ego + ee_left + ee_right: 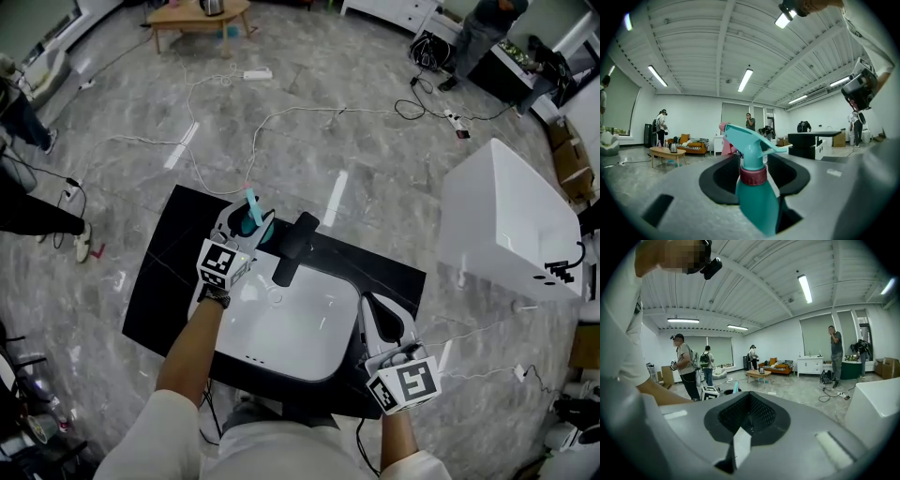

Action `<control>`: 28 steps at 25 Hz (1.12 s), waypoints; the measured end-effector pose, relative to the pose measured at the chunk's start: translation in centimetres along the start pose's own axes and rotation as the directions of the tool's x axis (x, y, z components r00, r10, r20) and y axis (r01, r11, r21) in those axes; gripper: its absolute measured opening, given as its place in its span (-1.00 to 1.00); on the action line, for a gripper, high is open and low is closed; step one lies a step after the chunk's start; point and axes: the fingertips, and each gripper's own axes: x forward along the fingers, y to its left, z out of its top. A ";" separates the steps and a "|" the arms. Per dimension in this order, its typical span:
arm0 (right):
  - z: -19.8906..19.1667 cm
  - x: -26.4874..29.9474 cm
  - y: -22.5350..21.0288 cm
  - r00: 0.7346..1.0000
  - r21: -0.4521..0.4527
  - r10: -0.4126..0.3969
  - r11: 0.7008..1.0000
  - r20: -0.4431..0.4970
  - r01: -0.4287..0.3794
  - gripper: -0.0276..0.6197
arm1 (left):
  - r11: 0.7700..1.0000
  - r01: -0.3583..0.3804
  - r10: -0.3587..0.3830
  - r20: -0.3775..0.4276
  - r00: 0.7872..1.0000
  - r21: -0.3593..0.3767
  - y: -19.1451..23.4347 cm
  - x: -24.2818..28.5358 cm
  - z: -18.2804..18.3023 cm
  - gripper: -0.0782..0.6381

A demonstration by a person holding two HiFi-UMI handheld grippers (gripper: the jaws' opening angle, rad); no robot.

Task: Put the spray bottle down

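Note:
A teal spray bottle with a pink collar stands upright at the back left corner of the black counter. My left gripper is level around it. In the left gripper view the spray bottle fills the space between the jaws, and a dark gap shows on its right side, so the pads do not press it. My right gripper rests over the right rim of the white sink; its jaws look closed with nothing between them.
A black faucet stands just right of the bottle. A large white cabinet is to the right. Cables run over the marble floor. A wooden table and several people are farther off.

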 end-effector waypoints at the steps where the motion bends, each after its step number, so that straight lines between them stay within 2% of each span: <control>1: 0.1 0.0 0.0 1.000 0.000 0.003 1.000 0.001 -0.003 -0.90 | 1.000 0.007 -0.007 -0.001 1.000 -0.006 0.0 0.0 0.1 -0.25; 6: 0.5 -0.2 0.2 1.000 -0.003 0.003 1.000 0.014 -0.003 -0.90 | 1.000 0.014 -0.015 -0.014 1.000 -0.016 0.1 -0.6 0.1 -0.17; 12: 0.7 -1.2 1.1 1.000 -0.014 0.001 1.000 0.022 -0.001 -0.90 | 1.000 -0.001 0.000 -0.023 1.000 -0.030 0.4 -2.0 0.1 -0.17; 19: 0.7 -3.0 2.7 0.999 -0.030 0.001 1.000 0.034 0.000 -0.90 | 0.999 -0.012 0.008 -0.081 0.997 -0.045 0.3 -3.5 -0.4 -0.12; 25: 1.4 -4.5 4.0 0.998 -0.044 -0.003 0.999 0.058 0.006 -0.90 | 0.998 -0.046 0.042 -0.080 0.996 -0.047 -0.3 -6.7 0.3 -0.14; 28: 1.8 -5.4 4.8 0.997 -0.045 -0.009 0.999 0.080 0.013 -0.90 | 0.998 -0.060 0.059 -0.066 0.996 -0.022 -0.8 -9.1 1.7 -0.18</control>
